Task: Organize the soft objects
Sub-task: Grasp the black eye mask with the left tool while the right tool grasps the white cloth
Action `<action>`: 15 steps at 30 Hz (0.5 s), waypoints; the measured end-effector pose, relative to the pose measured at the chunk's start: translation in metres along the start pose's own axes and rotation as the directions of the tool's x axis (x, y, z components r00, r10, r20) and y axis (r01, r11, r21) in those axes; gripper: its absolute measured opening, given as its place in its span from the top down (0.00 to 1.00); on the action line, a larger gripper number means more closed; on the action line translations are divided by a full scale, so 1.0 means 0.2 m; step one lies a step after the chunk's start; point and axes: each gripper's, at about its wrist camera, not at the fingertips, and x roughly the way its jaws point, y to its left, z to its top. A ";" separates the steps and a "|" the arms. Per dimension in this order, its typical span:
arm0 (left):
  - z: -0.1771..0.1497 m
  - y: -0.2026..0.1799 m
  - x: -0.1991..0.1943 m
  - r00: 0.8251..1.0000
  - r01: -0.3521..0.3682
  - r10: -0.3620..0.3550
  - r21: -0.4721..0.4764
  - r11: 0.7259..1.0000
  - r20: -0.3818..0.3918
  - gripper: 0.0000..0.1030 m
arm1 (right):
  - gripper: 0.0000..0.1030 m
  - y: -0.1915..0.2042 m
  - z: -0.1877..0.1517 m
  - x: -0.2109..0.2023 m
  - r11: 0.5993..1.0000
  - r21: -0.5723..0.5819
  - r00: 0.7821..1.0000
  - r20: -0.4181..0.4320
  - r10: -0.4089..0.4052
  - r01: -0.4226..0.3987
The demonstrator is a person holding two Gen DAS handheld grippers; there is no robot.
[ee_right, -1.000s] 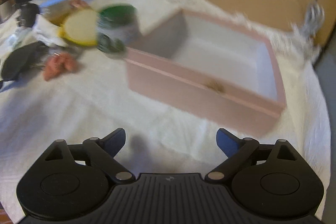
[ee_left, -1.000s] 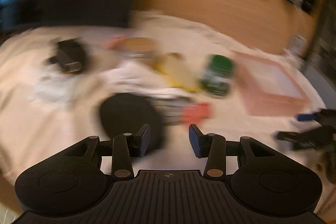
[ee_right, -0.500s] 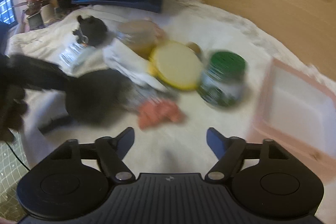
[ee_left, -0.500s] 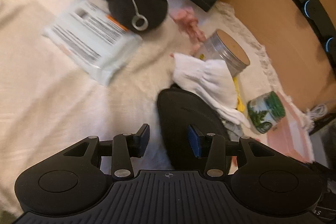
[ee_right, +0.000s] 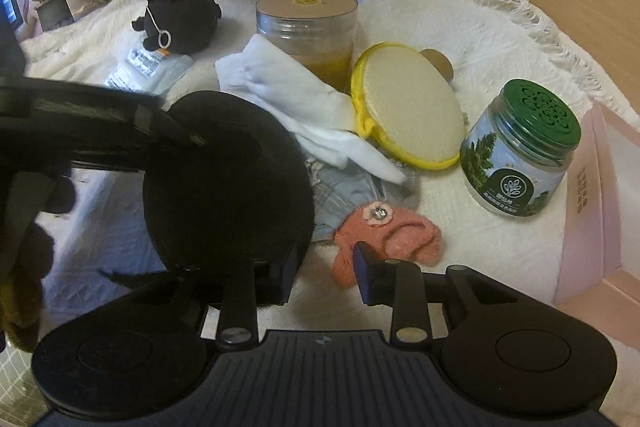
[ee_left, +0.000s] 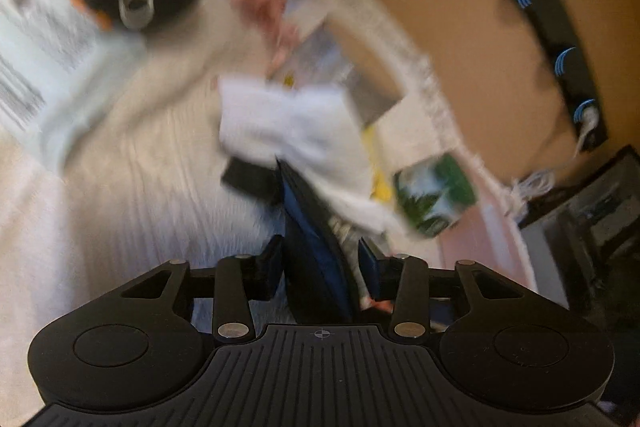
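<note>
The light, floppy black pad (ee_left: 308,227) stands edge-on between the left gripper's (ee_left: 320,261) just-closing jaws; pinch unclear. The right gripper (ee_right: 324,279), just narrowed too, holds nothing.

Round soft pad (ee_right: 224,183): you see plain black.
Felt fish-like toy (ee_right: 390,229): salmon pink.
Folded cloth (ee_right: 296,99): white.
Round sponge (ee_right: 408,107): cream, yellow rim.
Jar lid (ee_right: 540,115): your green one.
Cloth covering (ee_right: 460,27): white, fringed.
</note>
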 end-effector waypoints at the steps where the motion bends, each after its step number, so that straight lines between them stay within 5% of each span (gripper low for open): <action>1: 0.00 0.01 0.03 1.000 -0.017 0.017 -0.019 1.000 -0.004 0.76 | 0.70 0.00 0.00 -0.02 1.000 -0.016 1.000 0.003 -0.003 0.003; 5: -0.01 -0.03 -0.09 0.994 -0.093 0.094 -0.030 0.995 0.048 0.75 | 0.65 0.03 0.01 -0.15 0.975 -0.206 0.990 0.124 -0.060 0.085; 8: -0.01 -0.05 -0.25 0.986 -0.149 0.144 0.061 0.987 0.083 0.75 | 0.58 0.09 0.08 -0.15 0.939 -0.317 0.975 0.212 -0.067 0.134; 15: 0.00 0.03 -0.47 0.964 -0.243 0.238 0.030 0.970 0.120 0.76 | 0.58 0.21 0.28 0.16 0.924 -0.364 0.978 0.204 -0.042 0.116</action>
